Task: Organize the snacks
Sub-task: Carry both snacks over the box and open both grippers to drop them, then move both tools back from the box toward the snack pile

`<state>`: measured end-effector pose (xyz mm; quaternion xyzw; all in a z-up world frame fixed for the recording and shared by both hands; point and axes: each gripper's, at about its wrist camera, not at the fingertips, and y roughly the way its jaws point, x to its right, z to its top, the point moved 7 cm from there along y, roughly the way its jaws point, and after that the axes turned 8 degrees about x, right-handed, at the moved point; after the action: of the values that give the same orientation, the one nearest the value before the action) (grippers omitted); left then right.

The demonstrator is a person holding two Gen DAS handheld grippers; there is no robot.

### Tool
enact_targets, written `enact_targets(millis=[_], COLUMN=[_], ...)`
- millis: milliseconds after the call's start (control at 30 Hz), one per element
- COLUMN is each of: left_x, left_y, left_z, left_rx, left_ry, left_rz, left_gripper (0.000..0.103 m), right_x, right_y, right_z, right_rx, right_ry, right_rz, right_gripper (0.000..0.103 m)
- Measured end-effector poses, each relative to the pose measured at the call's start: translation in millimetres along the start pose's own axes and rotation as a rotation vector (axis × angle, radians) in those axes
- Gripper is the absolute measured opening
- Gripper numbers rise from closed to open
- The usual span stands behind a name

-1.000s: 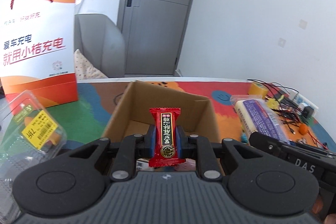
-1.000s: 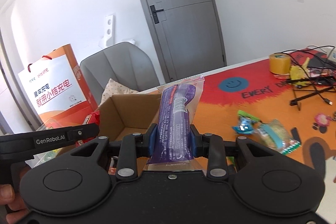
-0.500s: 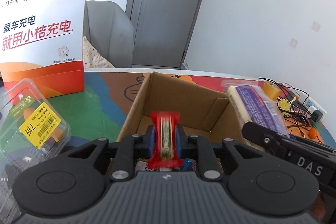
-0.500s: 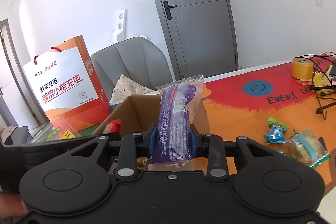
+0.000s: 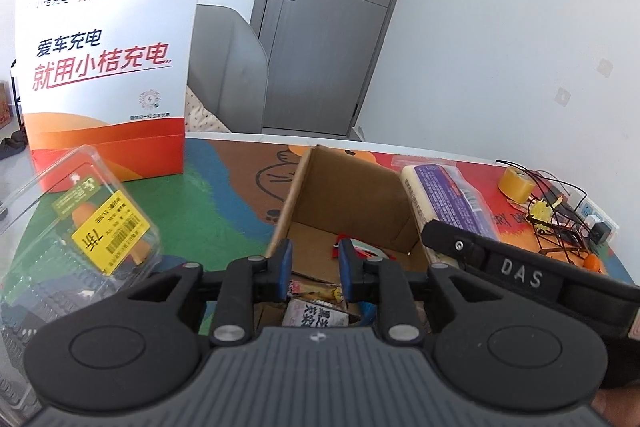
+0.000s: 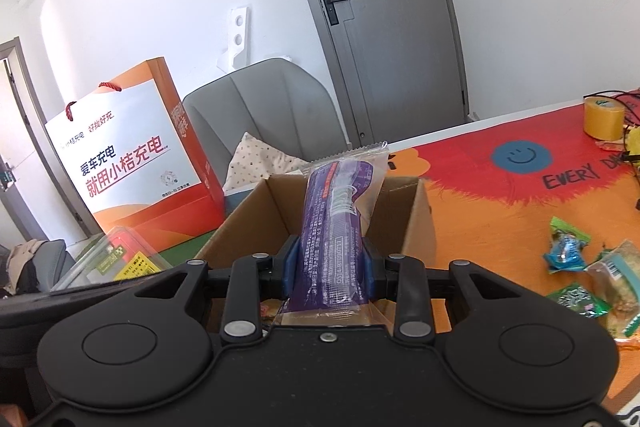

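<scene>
Released since a second earlier, the red candy (image 5: 343, 242) no longer stood between the left gripper's (image 5: 313, 269) blue pads; it lay inside the cardboard box (image 5: 347, 191), and the jaws were opening with nothing between them. Nearer the camera, the box floor also held at least two other wrapped snacks (image 5: 314, 311), partly hidden behind the gripper, so an exact count could not be made.

Over the box's right side, the right gripper (image 6: 329, 269) was pinched tight on one long purple packet (image 6: 334, 227), held upright with its clear crimped end pointing away from the camera.

On the colourful table mat (image 6: 500, 203) to the right of the box lay three loose snacks (image 6: 566, 247): one blue-green, one pale and one green. One clear plastic clamshell (image 5: 80, 223) with a yellow label sat left of the box, with one orange-and-white paper bag (image 5: 108, 67) standing behind it. One yellow tape roll (image 6: 604, 117) sat far right, beside a tangle of cables.
</scene>
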<state>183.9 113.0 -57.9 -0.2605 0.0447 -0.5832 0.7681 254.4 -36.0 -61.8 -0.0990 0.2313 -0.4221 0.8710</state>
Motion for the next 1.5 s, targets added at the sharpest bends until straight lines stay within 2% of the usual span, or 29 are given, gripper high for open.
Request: enact_targets(millis=[300, 433, 500, 533, 567, 633, 667, 1000, 1300, 1367, 1433, 1500], left_x=[-9, -14, -18, -19, -21, -22, -22, 2, 27, 34, 42, 50], left_y=[-9, -18, -21, -21, -21, -21, -21, -20, -16, -15, -15, -15], left_z=[-1, 2, 3, 3, 2, 2, 2, -4, -12, -14, -16, -18], left_rx=[-0.005, 0.017, 0.023, 0.022, 0.019, 0.016, 0.016, 0.017, -0.001, -0.003, 0.001, 0.002], left_ry=[-0.039, -0.050, -0.058, -0.061, -0.064, -0.068, -0.067, -0.037, -0.007, 0.003, 0.017, 0.031], left_rz=[-0.012, -0.003, 0.002, 0.007, 0.011, 0.014, 0.016, -0.003, -0.015, -0.022, -0.021, -0.023], left_gripper=[0.028, 0.042, 0.045, 0.045, 0.045, 0.046, 0.047, 0.072, 0.081, 0.084, 0.090, 0.092], right_x=[-12, -24, -30, -31, -30, -28, -26, 10, 43, 52, 60, 68], right_y=[13, 19, 24, 25, 24, 18, 16, -15, -42, -49, -56, -62], right_z=[3, 4, 1, 0, 1, 3, 4, 3, 0, 0, 0, 0], right_rx=[-0.017, -0.027, -0.044, -0.053, -0.054, -0.031, -0.029, -0.015, 0.008, 0.019, 0.034, 0.036], right_ry=[0.014, 0.010, -0.004, -0.003, 0.009, 0.024, 0.022, 0.057, 0.081, 0.089, 0.085, 0.088], right_rz=[0.037, 0.080, 0.114, 0.118, 0.113, 0.116, 0.115, 0.031, -0.023, -0.041, -0.057, -0.065], right_gripper=[0.032, 0.032, 0.034, 0.039, 0.052, 0.059, 0.059, 0.060, 0.073, 0.081, 0.084, 0.087])
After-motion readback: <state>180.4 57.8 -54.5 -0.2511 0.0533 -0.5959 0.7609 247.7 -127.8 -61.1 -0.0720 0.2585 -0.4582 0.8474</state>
